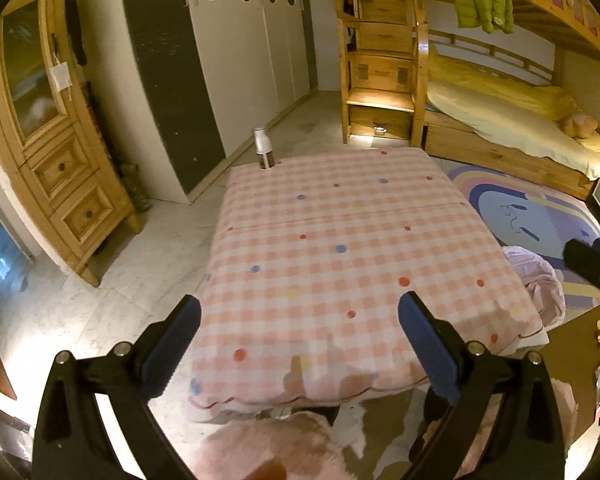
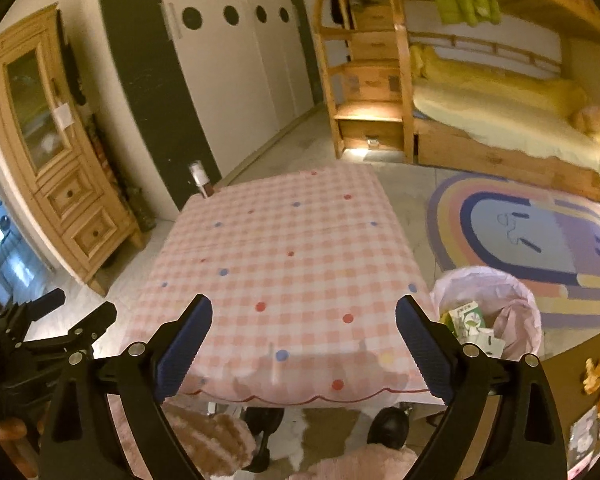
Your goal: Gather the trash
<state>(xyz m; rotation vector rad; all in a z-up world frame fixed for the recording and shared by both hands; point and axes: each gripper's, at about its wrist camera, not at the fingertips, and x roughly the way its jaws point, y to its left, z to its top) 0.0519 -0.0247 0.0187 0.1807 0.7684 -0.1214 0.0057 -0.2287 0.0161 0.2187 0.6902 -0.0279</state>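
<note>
Both the left hand-held gripper and the right hand-held gripper hang spread wide with nothing between the blue pads, above the near edge of the pink checked bench. The trash, small cartons and wrappers, lies in the pink-lined bin at the bench's 4 o'clock corner. A white-capped bottle stands upright at the bench's 11 o'clock corner.

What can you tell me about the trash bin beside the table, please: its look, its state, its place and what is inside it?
The trash bin stands upright on the floor, close by the right edge of the checked tablecloth, partly on the rainbow rug. A thin, crinkled pale pink bag lines it and folds over the round rim. Its mouth is open. Inside lie a green and white carton and white wrappers. No gripper touches it. The left wrist view shows only its pink edge.
</note>
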